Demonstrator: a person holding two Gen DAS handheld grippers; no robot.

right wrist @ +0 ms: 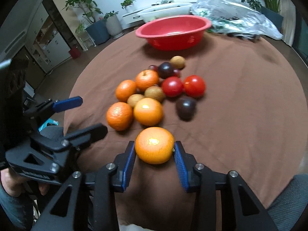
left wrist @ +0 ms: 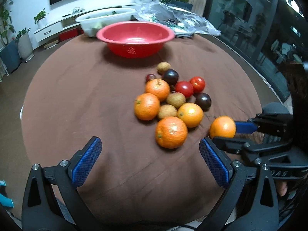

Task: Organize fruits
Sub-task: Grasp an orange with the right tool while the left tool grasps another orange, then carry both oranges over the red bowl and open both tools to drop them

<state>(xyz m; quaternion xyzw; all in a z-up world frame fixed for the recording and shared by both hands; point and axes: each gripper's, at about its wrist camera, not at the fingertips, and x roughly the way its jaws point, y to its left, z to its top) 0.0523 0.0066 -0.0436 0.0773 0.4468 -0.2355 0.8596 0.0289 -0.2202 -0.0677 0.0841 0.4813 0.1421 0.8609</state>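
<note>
A pile of fruit lies on the brown tablecloth (left wrist: 96,96): several oranges (left wrist: 171,132), red tomatoes (left wrist: 184,88), dark plums (left wrist: 203,101) and tan round fruits (left wrist: 176,100). An empty red bowl (left wrist: 135,36) stands beyond the pile. My right gripper (right wrist: 155,152) is shut on an orange (right wrist: 154,145) at the pile's near edge; it also shows in the left wrist view (left wrist: 222,127). My left gripper (left wrist: 150,154) is open and empty, near the table's front edge, left of the right gripper. It shows in the right wrist view (right wrist: 90,115).
A white tub (left wrist: 105,19) with greens stands behind the red bowl. A crumpled clear plastic bag (left wrist: 177,17) lies at the back right. Potted plants, a white TV cabinet and a glass door surround the table.
</note>
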